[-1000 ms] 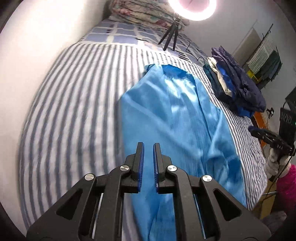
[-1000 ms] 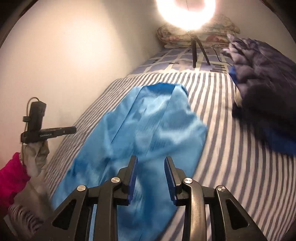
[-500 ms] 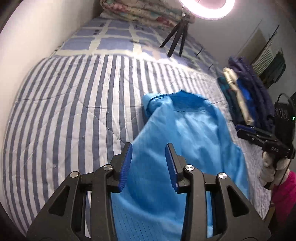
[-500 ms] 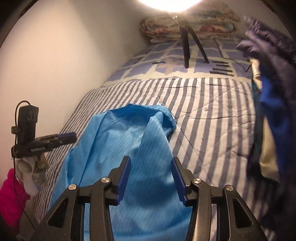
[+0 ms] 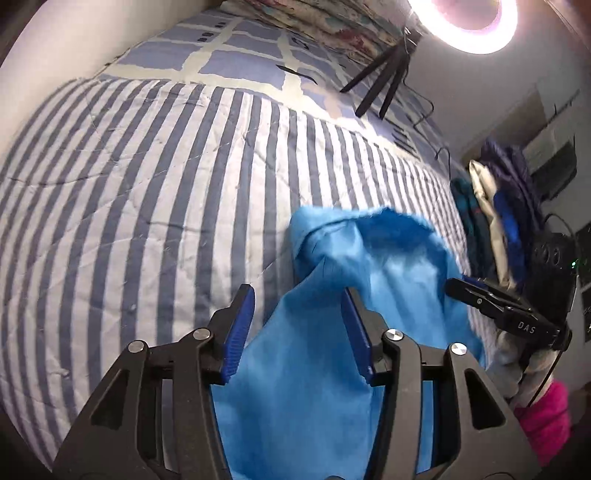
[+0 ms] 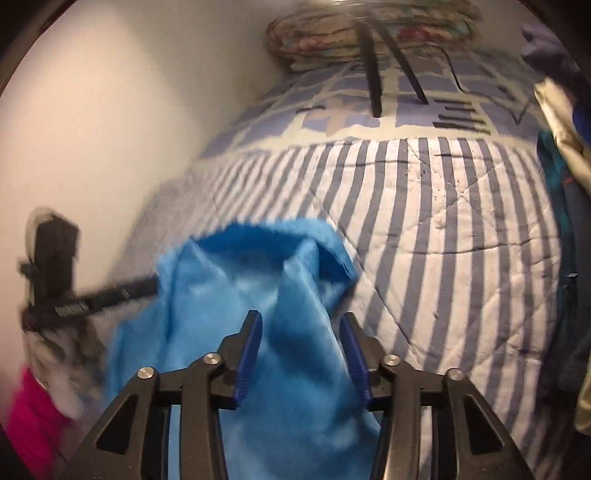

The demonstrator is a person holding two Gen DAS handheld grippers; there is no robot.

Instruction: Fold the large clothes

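Observation:
A bright blue garment (image 5: 369,266) lies lengthwise on the striped bed, its far end humped up and blurred. My left gripper (image 5: 297,295) hovers over the garment's left edge. Its jaws are opening, with cloth under the gap and neither pad pressing on it. In the right wrist view the same garment (image 6: 258,280) runs under my right gripper (image 6: 301,319), which stands open above it. Each view shows the other gripper at the garment's opposite side: the right gripper (image 5: 458,286) and the left gripper (image 6: 147,284).
The striped quilt (image 5: 147,184) spreads wide to the left and beyond the garment. A pile of dark clothes (image 5: 495,206) lies at the bed's right edge. A ring light on a tripod (image 5: 384,85) and a floral bundle (image 5: 314,18) stand at the far end. A wall (image 6: 92,110) runs along the left.
Both grippers have moved forward and down along the garment toward its far end. Both pairs of jaws have spread wider. The garment's far end now looks bunched and shorter.

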